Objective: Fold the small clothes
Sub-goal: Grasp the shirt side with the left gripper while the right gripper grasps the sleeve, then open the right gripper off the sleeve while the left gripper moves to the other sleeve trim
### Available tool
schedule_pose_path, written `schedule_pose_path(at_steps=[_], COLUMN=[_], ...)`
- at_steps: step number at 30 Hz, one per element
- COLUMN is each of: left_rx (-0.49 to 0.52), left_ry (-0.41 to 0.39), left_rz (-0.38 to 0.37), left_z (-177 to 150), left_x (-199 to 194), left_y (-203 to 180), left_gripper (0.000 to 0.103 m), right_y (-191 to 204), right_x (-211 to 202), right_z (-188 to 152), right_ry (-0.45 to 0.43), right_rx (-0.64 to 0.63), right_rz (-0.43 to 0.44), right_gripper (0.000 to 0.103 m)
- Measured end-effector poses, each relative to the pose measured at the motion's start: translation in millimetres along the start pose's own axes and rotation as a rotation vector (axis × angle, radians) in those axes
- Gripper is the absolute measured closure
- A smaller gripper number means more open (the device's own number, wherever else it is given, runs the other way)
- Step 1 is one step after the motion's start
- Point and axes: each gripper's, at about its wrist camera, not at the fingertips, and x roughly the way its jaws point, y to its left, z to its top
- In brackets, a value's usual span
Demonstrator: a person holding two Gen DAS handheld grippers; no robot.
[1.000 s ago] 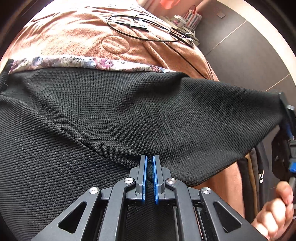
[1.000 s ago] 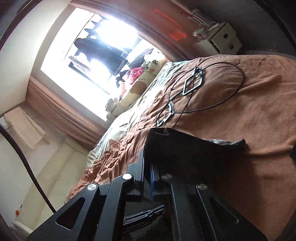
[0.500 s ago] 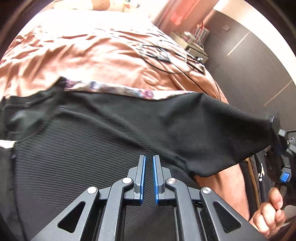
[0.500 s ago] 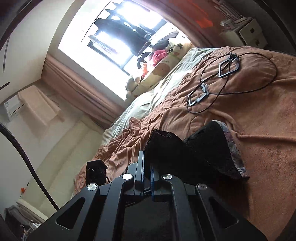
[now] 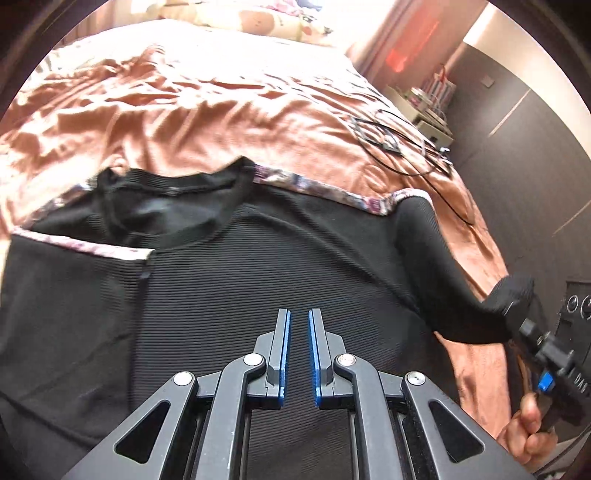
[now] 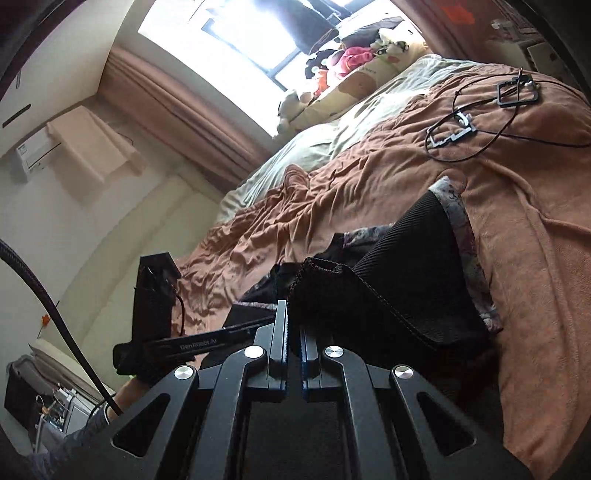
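A: What fills most of the left wrist view?

B: A wide bed covered by a rumpled terracotta-brown blanket (image 5: 229,107), running from the lower right edge up to the top of the frame. In the right wrist view a bright window (image 6: 236,33) takes the top centre, with a brown curtain (image 6: 177,107) to its left and a white wall air conditioner (image 6: 37,155) at the far left.

A: And the garment?

B: The black ribbed knit top with a round neckline (image 5: 303,266) lies flat on the blanket across the middle and lower part of the left wrist view (a floral-patterned strip peeks out along its upper edge). Its right sleeve stretches off to the lower right.

A: Who has the sleeve?

B: The right gripper (image 6: 293,334), jaws pressed together on the sleeve's cuff, near the picture's centre.

A: The left gripper (image 5: 299,332)?

B: Its blue-padded jaws are opening, a narrow gap between them with nothing in it, hovering above the top's body.

A: Smaller things?

B: Stuffed toys (image 6: 347,59) by the window, and a looped black cable (image 5: 402,147) on the blanket at the upper right.
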Motion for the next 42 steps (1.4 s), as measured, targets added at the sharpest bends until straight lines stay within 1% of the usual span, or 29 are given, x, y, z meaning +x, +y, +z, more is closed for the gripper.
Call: schedule_pose_path(at_steps=[1,2,4,7,9,10,11,12,13,16,17,22,25,27,29,30,31,32,34,36,38,42], left_rx=[-0.007,-0.017,-0.027,-0.023,-0.023,-0.021,-0.016,-0.011,-0.006,0.005,0.009,0.044,0.066,0.084,0.101,0.111,0.125,0.14,0.168,0.191,0.203,0.225], left_ry=[-0.006,-0.011,-0.021,-0.03,-0.028,-0.028,-0.029,-0.029,-0.029,-0.028,-0.029,-0.016,-0.002,0.012,0.027,0.033,0.039,0.045,0.058,0.068,0.077,0.101], left_rz=[0.001,-0.003,-0.002,0.009,0.009,0.01,0.011,0.012,0.012,0.01,0.007,-0.021,-0.04,-0.05,-0.06,-0.064,-0.065,-0.066,-0.066,-0.067,-0.073,-0.083], left_z=[-1.1,-2.4,-4.6,-8.8,-10.8,-11.6,-12.6,-13.5,-14.0,-15.7,-16.2,-17.8,-18.3,-18.2,-18.5,-18.6,-18.6,-18.8,-18.3,-17.7,-17.6,-17.6], left_x=[-3.2,-6.7,-12.9,-19.3,-21.5,-22.5,-23.4,-23.9,-23.9,-22.6,-21.6,-9.8,2.2,11.5,20.0,24.4,29.0,33.5,44.2,54.9,65.4,85.4], left_y=[2.7,6.0,10.1,12.0,13.1,12.6,11.6,10.3,8.7,2.6,-0.3,-23.6,-42.4,-56.5,-70.3,-77.3,-85.0,-92.6,-107.6,-120.5,-131.0,-147.1], left_gripper=[0.086,0.079,0.07,0.064,0.06,0.059,0.059,0.059,0.059,0.059,0.059,0.059,0.059,0.059,0.059,0.059,0.059,0.059,0.059,0.059,0.059,0.059], right_y=[-0.6,-0.7,-2.8,-12.1,-24.3,-28.7,-33.0,-35.5,-37.9,-48.3,-53.8,-89.9,-110.7,-120.1,-132.3,-137.2,-144.1,-150.9,-147.0,-143.6,-141.5,-148.9], right_x=[3.4,7.0,12.7,25.5,30.0,28.4,23.7,18.1,9.5,-17.6,-25.1,-63.4,-77.8,-84.6,-86.2,-86.7,-87.1,-88.0,-85.5,-93.6,-108.8,-104.7], right_z=[0.3,0.3,0.2,1.6,0.3,-0.3,1.1,3.1,6.4,14.2,17.2,36.6,46.3,46.5,48.5,48.3,50.3,53.3,53.2,46.1,32.3,29.6], right_ry=[0.018,0.037,0.077,0.152,0.211,0.221,0.215,0.201,0.174,0.116,0.099,0.014,-0.006,-0.01,0.0,0.007,0.011,0.013,0.006,-0.006,-0.016,-0.026], right_rx=[-0.003,-0.009,-0.014,0.021,0.071,0.083,0.09,0.094,0.099,0.135,0.147,0.218,0.249,0.272,0.296,0.313,0.328,0.345,0.369,0.377,0.381,0.41], right_rz=[-0.001,-0.005,-0.018,-0.082,-0.112,-0.116,-0.115,-0.119,-0.122,-0.093,-0.1,-0.177,-0.212,-0.238,-0.254,-0.25,-0.248,-0.25,-0.252,-0.254,-0.264,-0.286], right_gripper=[0.102,0.101,0.101,0.1,0.094,0.077,0.048,0.034,0.024,0.024,0.024,0.024,0.024,0.027,0.042,0.045,0.052,0.056,0.057,0.057,0.057,0.057])
